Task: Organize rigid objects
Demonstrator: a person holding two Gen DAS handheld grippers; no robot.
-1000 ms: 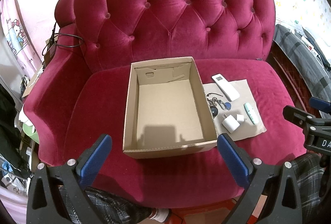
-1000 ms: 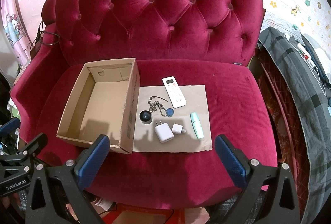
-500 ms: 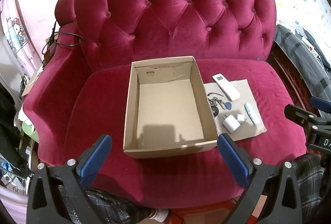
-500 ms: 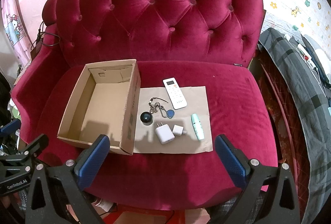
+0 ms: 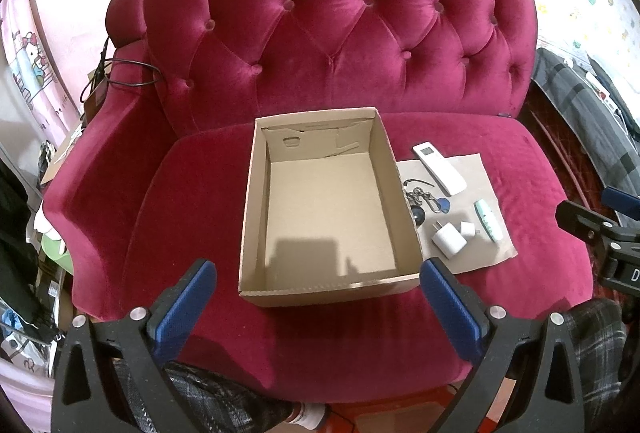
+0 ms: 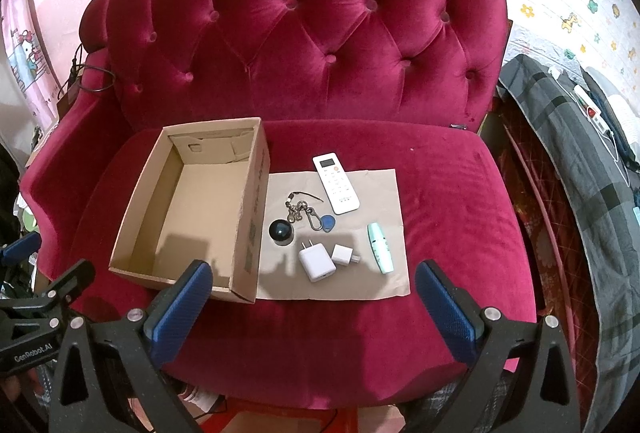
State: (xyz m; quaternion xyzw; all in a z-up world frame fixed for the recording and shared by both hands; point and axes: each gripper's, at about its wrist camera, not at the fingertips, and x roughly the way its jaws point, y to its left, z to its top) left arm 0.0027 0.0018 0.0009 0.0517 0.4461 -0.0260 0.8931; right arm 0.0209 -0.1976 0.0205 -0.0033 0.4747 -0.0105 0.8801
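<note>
- The cardboard box point(image 6: 192, 209) stands empty on the red sofa point(image 6: 440, 193), with its open top facing up.
- Just beside its right wall lies a brown paper sheet point(image 6: 380, 193) with the small things: a white remote point(image 6: 335, 183), a key ring point(image 6: 306, 211), a black round thing point(image 6: 281, 231), a big charger point(image 6: 316, 259), a small charger point(image 6: 343, 255) and a pale green tube point(image 6: 379, 248).
- The right gripper point(image 6: 314, 303) hangs above the front edge of the sofa, its jaws wide apart and holding nothing.
- The left gripper point(image 5: 318, 299) is also spread wide and empty, in front of the box.
- I think the first pick is not yet begun.
- A good start is probably the big charger, nearest to the right gripper.
- Come down straight, close on its two flat sides, and do not drag the paper.
</note>
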